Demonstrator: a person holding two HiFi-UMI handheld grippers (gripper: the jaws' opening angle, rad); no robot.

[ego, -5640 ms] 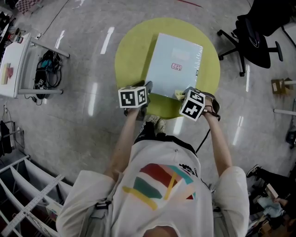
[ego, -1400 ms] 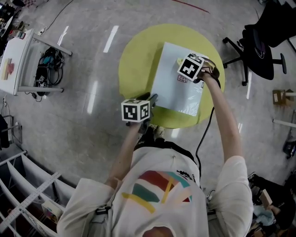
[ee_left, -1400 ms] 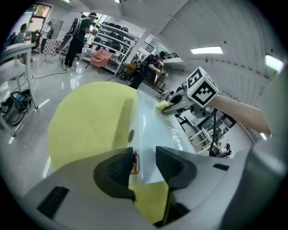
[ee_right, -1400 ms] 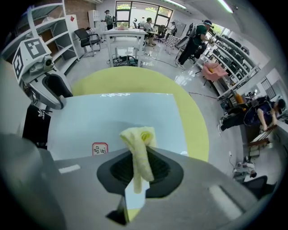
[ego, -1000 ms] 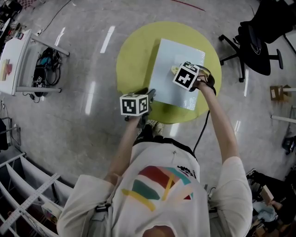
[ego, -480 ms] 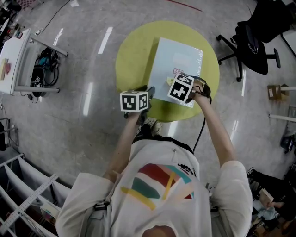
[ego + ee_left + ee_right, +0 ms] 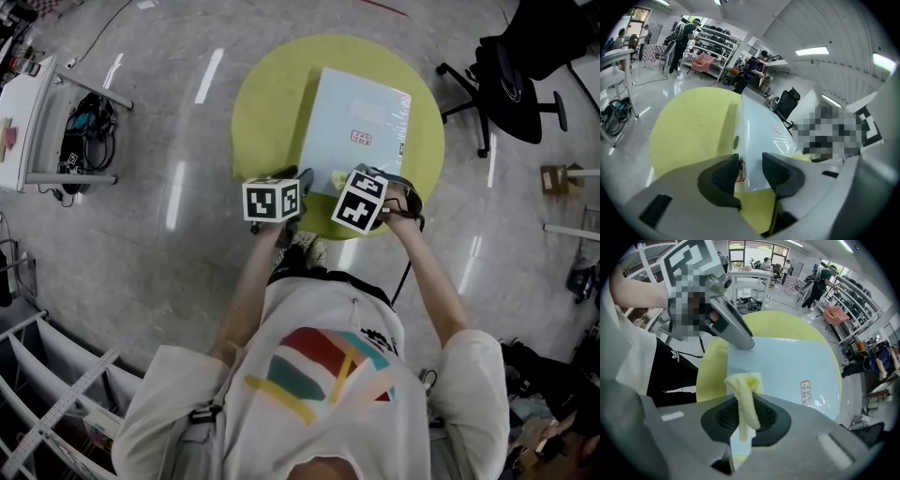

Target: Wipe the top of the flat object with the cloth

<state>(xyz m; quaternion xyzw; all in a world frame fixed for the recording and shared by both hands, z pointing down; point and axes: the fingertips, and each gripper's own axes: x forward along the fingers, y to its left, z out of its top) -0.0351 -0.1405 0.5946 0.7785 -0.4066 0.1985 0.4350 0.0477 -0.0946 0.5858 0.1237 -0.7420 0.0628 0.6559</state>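
Flat object [image 7: 352, 127], pale blue and film-wrapped, lies on the round yellow table [image 7: 262, 112], its red label facing up. The right gripper [image 7: 745, 416] points down at its near edge, jaws narrow and clamped on a folded yellow cloth [image 7: 745, 394] whose tip sticks out over the blue top. The left gripper [image 7: 750, 171] sits at the near left corner, jaws wide apart with that corner showing between them.

Open-plan lab or workshop hall: polished grey floor [image 7: 131, 262], ceiling strip lights [image 7: 813, 50], metal shelving racks [image 7: 719, 40], black swivel chair [image 7: 511, 66], white desk [image 7: 23, 122] beside cable tangle [image 7: 89, 141], people standing about [image 7: 679, 47].
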